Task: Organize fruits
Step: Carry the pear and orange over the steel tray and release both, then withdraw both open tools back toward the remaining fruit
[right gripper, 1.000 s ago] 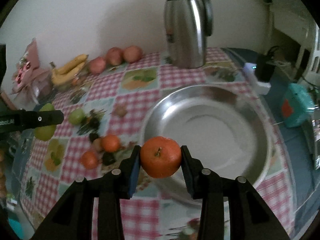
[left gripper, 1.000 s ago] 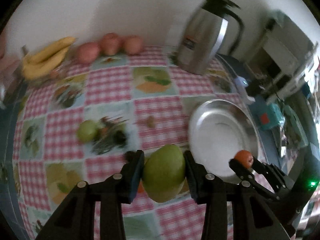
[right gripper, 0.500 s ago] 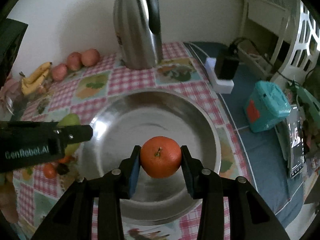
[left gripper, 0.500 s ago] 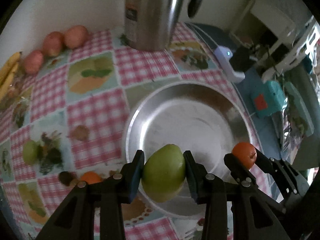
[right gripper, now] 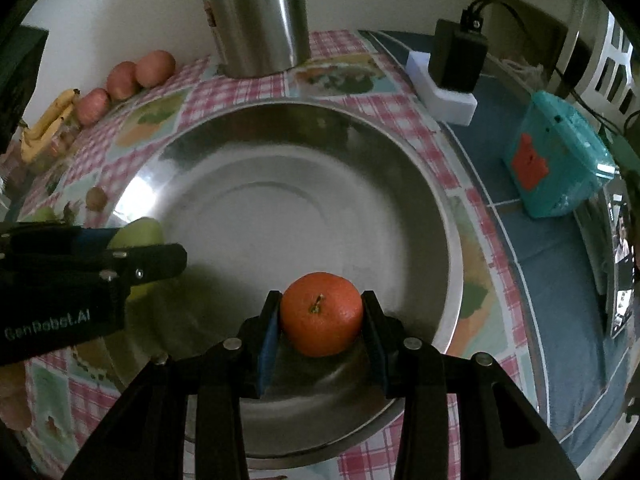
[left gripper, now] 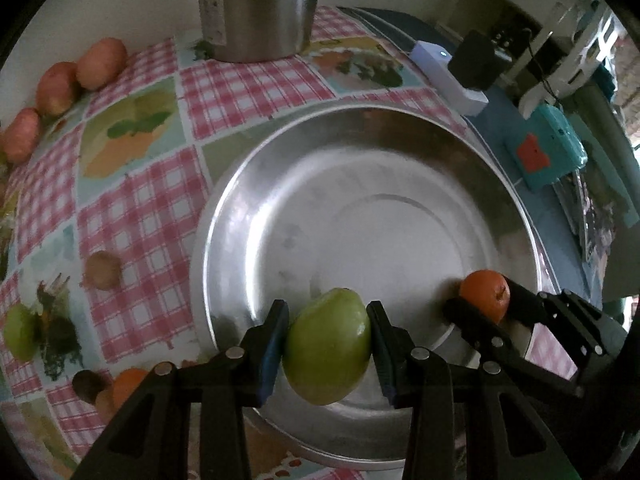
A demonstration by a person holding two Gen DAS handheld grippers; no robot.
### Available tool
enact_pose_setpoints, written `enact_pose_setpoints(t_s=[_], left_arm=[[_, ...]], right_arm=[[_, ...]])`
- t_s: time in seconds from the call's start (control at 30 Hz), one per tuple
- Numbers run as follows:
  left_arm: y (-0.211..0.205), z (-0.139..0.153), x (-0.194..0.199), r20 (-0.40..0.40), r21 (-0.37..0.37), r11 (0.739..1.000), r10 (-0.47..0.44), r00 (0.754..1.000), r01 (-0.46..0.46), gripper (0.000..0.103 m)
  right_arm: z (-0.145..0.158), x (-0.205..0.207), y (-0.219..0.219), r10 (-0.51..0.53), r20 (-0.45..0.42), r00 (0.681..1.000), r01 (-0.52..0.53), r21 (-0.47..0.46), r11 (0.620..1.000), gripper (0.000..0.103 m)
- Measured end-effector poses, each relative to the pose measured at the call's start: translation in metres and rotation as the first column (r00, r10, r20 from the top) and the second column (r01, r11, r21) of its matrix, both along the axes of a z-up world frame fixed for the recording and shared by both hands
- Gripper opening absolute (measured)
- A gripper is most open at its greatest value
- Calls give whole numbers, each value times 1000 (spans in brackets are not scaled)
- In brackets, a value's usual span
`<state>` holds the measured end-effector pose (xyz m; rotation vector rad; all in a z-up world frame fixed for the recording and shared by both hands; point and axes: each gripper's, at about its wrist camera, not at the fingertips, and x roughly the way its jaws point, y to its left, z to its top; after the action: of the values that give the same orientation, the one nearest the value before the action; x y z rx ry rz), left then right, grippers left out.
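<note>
My left gripper (left gripper: 327,344) is shut on a green mango (left gripper: 326,350) and holds it over the near-left part of a large steel plate (left gripper: 256,184). My right gripper (right gripper: 320,320) is shut on an orange (right gripper: 321,313) and holds it low over the near part of the same plate (right gripper: 168,152). In the left wrist view the right gripper (left gripper: 486,300) with its orange (left gripper: 484,294) is at the plate's right rim. In the right wrist view the left gripper (right gripper: 140,254) with the mango (right gripper: 138,232) is at the plate's left edge.
A steel kettle (left gripper: 256,8) stands behind the plate. Three red apples (left gripper: 56,88) and bananas (right gripper: 48,124) lie at the back left. A small green fruit (left gripper: 18,334), a brown fruit (left gripper: 102,270) and oranges (left gripper: 128,386) lie left of the plate. A teal box (right gripper: 556,156) and charger (right gripper: 456,64) are right.
Both grippers have moved forward and down over the plate with their fruits. The plate now fills both views and the orange sits close to the plate's surface.
</note>
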<state>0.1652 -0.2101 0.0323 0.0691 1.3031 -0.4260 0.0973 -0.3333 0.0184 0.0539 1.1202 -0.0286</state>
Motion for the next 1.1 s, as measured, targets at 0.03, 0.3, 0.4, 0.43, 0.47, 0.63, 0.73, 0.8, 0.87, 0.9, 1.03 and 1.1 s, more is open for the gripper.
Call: enact_pose_setpoints(t_s=[0.03, 0.3, 0.4, 0.43, 0.47, 0.63, 0.73, 0.8, 0.87, 0.9, 1.03, 1.1], left_arm=[[0, -2, -1, -3, -9, 1000, -4, 1000, 4, 43], [11, 0, -11, -12, -89, 996, 12, 1000, -14, 50], [19, 12, -16, 13, -118, 993, 19, 1000, -18, 56], [22, 15, -17, 16, -132, 991, 20, 1000, -18, 56], [27, 20, -18, 17, -151, 988, 26, 1000, -23, 57], [58, 42, -21, 46, -197, 977, 87, 995, -76, 63], [77, 55, -24, 100, -179, 979, 120, 988, -101, 72], [89, 61, -25, 140, -164, 979, 147, 979, -124, 77], [102, 67, -26, 172, -161, 976, 171, 970, -143, 80], [111, 70, -27, 190, -159, 975, 187, 964, -158, 80], [138, 73, -28, 241, -145, 967, 240, 940, -210, 94], [155, 73, -31, 267, -136, 963, 263, 927, -233, 98]], right_arm=[[-1, 0, 0, -3, -1, 1000, 3, -3, 1000, 41], [1, -1, 0, -35, -8, 999, 35, 2, 999, 50], [6, -3, 1, -42, -3, 999, 42, -7, 999, 54], [9, -4, 1, -47, -1, 999, 47, -15, 999, 54], [11, -5, 1, -50, 0, 999, 50, -15, 999, 54], [24, -8, 3, -55, 7, 998, 55, -33, 998, 54], [34, -8, 6, -58, 16, 998, 58, -37, 998, 54], [41, -7, 9, -55, 22, 998, 56, -37, 998, 55], [47, -5, 16, -44, 29, 999, 46, -48, 998, 59], [49, -4, 20, -39, 30, 999, 40, -50, 998, 63], [57, -1, 36, -13, 31, 999, 14, -43, 999, 66], [59, 1, 45, 1, 31, 1000, 0, -40, 999, 72]])
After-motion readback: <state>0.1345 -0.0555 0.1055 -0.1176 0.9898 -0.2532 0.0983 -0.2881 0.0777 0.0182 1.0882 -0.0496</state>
